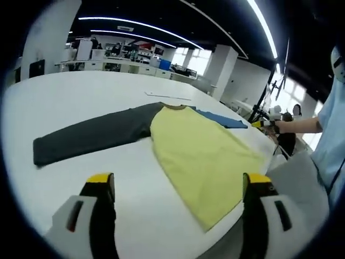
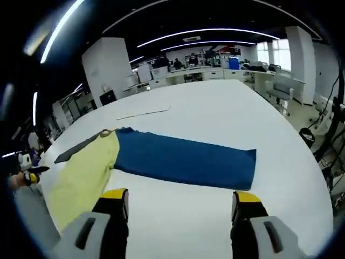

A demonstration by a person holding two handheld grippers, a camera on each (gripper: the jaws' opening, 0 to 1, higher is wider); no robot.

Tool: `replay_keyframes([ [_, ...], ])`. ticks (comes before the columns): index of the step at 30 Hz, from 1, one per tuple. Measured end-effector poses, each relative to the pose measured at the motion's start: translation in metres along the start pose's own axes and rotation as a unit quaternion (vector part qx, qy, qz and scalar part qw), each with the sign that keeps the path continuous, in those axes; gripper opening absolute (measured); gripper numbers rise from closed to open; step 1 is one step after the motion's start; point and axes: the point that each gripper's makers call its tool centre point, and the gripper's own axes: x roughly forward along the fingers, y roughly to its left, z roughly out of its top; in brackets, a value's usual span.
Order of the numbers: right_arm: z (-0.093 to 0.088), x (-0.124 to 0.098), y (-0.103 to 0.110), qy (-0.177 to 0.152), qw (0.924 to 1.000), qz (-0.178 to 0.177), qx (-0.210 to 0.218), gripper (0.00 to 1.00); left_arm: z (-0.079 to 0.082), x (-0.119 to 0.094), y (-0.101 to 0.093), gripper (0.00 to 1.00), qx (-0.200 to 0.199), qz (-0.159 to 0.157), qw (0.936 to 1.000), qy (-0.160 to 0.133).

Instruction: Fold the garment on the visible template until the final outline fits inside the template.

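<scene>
A long-sleeved shirt lies flat on the white table (image 1: 81, 91). Its body is yellow (image 1: 199, 151), one sleeve dark grey (image 1: 86, 137), the other blue (image 2: 183, 159). In the left gripper view my left gripper (image 1: 178, 179) hovers open over the table in front of the yellow body and grey sleeve, holding nothing. My right gripper (image 2: 180, 194) is open and empty just short of the blue sleeve. The blue sleeve (image 1: 223, 120) and right gripper (image 1: 262, 124) also appear far right in the left gripper view. The left gripper (image 2: 28, 177) appears at the left edge of the right gripper view.
A thin flat white sheet (image 1: 167, 96) lies on the table beyond the collar, seen also as the sheet (image 2: 143, 113). A person in a light blue top (image 1: 331, 145) stands at the table edge. Desks and shelves (image 1: 124, 62) line the far room; an office chair (image 2: 280, 86) stands off the table.
</scene>
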Motion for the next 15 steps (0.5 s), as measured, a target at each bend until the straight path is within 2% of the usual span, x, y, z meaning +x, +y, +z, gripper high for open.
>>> replay_keyframes([
  [3,0.002,0.004,-0.024,-0.005,0.9987,-0.037,0.034,0.73,-0.002,-0.002,0.001,0.95,-0.001,0.004,1.0,0.003],
  [5,0.005,0.008,-0.033,-0.016,0.9954,-0.044,0.084,0.67,-0.004,-0.004,0.002,0.95,-0.004,0.004,1.0,0.005],
  [7,0.007,0.009,-0.046,-0.025,0.9928,-0.07,0.094,0.64,-0.004,-0.006,0.002,0.95,-0.006,0.007,0.9999,0.004],
  [10,-0.002,0.011,-0.061,-0.013,0.9881,-0.101,0.116,0.56,-0.005,-0.008,0.004,0.94,-0.009,0.009,0.9999,0.004],
  [11,-0.003,0.011,-0.069,-0.014,0.9843,-0.116,0.132,0.53,-0.005,-0.008,0.004,0.94,-0.01,0.012,0.9999,0.003],
  [13,-0.003,0.009,-0.07,-0.025,0.9803,-0.128,0.148,0.47,-0.006,-0.01,0.004,0.93,-0.012,0.013,0.9998,0.002],
  [15,-0.001,0.008,-0.066,-0.031,0.9797,-0.125,0.154,0.43,-0.007,-0.011,0.004,0.92,-0.016,0.013,0.9998,0.002],
])
